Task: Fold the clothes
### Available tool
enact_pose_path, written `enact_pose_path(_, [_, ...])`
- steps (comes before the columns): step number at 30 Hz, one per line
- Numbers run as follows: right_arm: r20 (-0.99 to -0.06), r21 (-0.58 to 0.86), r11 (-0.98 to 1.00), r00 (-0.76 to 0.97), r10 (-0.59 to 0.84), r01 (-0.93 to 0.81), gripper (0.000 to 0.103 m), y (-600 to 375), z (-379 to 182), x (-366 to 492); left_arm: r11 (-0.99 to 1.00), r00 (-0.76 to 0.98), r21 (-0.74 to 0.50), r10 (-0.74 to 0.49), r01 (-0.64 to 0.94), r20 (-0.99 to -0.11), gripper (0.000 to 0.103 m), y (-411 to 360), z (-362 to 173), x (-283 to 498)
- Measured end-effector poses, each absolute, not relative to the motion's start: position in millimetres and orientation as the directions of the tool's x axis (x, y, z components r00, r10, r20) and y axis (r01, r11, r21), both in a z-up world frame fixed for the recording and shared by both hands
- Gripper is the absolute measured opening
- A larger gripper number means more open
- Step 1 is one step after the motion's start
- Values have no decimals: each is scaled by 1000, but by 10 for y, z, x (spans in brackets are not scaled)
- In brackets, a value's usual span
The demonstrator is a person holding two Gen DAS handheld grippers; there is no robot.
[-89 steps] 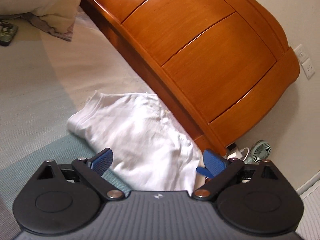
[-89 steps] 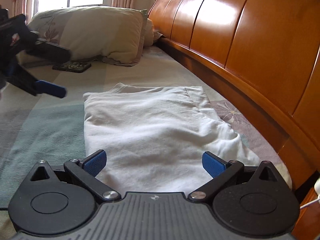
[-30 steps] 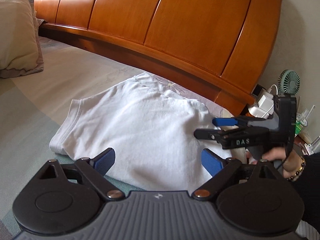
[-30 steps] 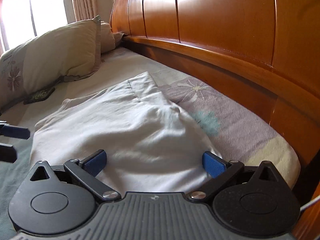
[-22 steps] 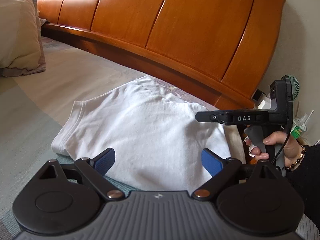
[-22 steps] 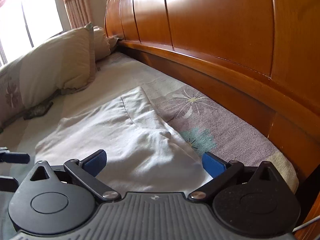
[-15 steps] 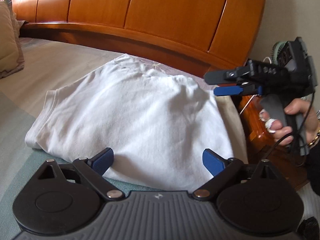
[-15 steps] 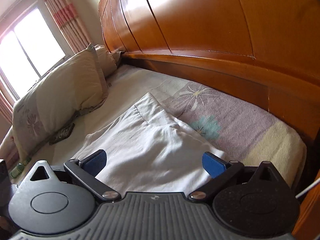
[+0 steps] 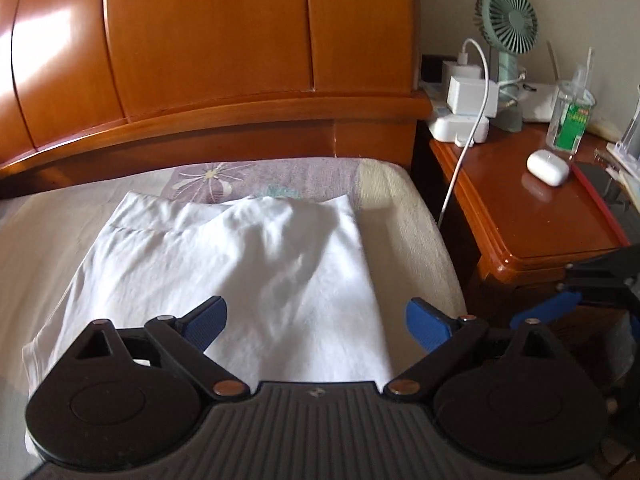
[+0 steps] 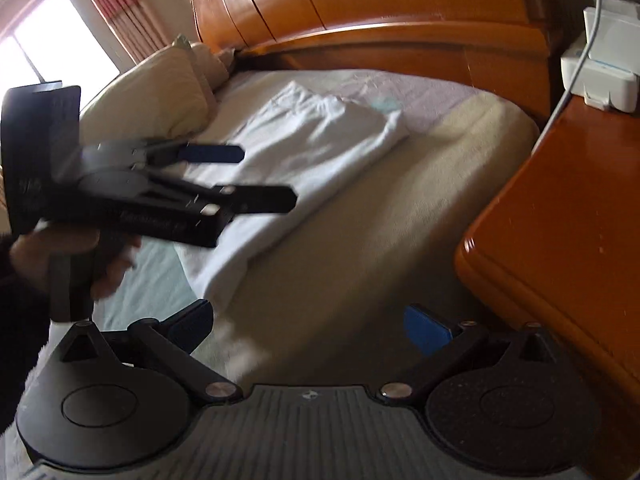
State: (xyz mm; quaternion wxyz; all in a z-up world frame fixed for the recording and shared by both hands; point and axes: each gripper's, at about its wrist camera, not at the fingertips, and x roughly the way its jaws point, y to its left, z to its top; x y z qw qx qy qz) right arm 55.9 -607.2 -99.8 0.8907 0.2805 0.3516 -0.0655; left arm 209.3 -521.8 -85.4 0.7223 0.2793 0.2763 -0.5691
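The folded white garment [image 9: 240, 264] lies on the bed [image 9: 404, 216] near the headboard [image 9: 208, 60], its right edge near the mattress side, while the left gripper [image 9: 316, 318] and right gripper [image 10: 308, 322] both stand wide open and empty.

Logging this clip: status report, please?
Left gripper open, empty, over white garment. Right gripper open, empty, off bed edge. Garment folded flat on bed. Nothing in the way.
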Motion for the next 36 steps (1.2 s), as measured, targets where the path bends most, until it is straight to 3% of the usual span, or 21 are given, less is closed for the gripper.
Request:
enact_pose_path(5, [-615,507,808,782,96,300,103,-6186,-947,392,210,158,31,-618,977,-770,96,-5257,-1026,2091])
enact_pose_path(11, [-615,510,805,783,94,304,103,-6183,-951,393,247,147,-24,-648,969,-747,97,-4861,-830,2136])
enact_pose_path(15, [-630,505,805,770,98,310,103,-6111,-1000,434,348,159,-80,-604,934,-781,97,-4684,-937,2343])
enact_pose_path(19, [-593,500,825,798,106,262,103,-6097,-888,541,393,188,-122,-662,911,-726,97,-4391,-756,2374])
enact_pose_path(23, [-531,430,880,845,66,202,103,-6164,-640,921,469,278,-93,-660,878,-698,98,-3972,-624,2387])
enact_pose_path(28, [-433,461,887,878,202,23,103,-6356,-543,1747,581,436,17,-591,814,-679,99,-3449,-604,2367])
enact_pose_path(30, [-446,481,877,862,239,5,103,-6435,-653,2098,613,502,76,-562,787,-658,100,-3267,-618,2336])
enact_pose_path(33, [-529,355,933,835,153,54,103,-6507,-885,2424,626,530,108,-542,773,-652,101,-3100,-674,2334])
enact_pose_path(36, [-507,387,920,849,153,66,98,-6646,-931,2392,627,533,114,-536,770,-655,101,-2992,-750,2371])
